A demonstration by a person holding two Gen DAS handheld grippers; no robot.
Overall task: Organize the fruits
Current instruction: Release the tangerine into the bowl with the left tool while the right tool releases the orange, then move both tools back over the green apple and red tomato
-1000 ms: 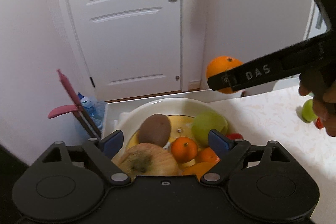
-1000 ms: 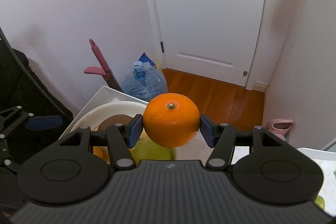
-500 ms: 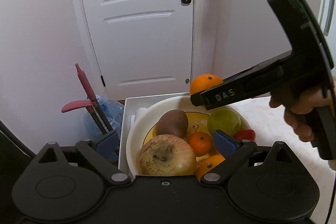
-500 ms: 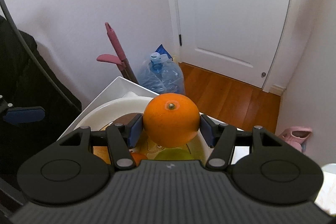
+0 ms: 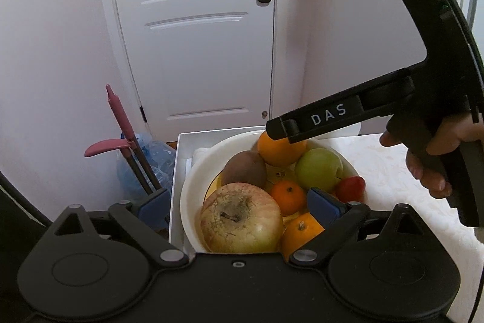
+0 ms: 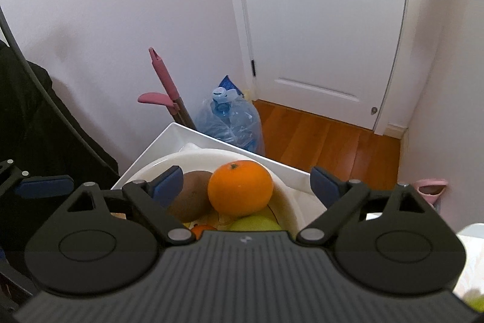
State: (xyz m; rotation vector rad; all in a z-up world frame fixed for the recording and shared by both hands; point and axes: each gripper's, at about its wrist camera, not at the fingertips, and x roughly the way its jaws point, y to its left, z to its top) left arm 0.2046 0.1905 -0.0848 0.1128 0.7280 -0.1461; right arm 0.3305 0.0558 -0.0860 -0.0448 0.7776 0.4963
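The white bowl (image 5: 193, 180) sits in a white tray at the table's (image 5: 387, 171) edge. Inside, at the bowl's far side, the orange (image 6: 240, 188) rests stem-end up beside the kiwi (image 6: 190, 197). The right gripper (image 6: 246, 185) has just spread wide, pads clear of the orange. The left gripper (image 5: 242, 205) hangs open and empty over the bowl's near rim.

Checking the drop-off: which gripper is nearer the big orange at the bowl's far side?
Right. The right gripper sits open around the orange; the left gripper hangs back over the bowl's near side.

"DAS" on right gripper (image 5: 273, 130) arm
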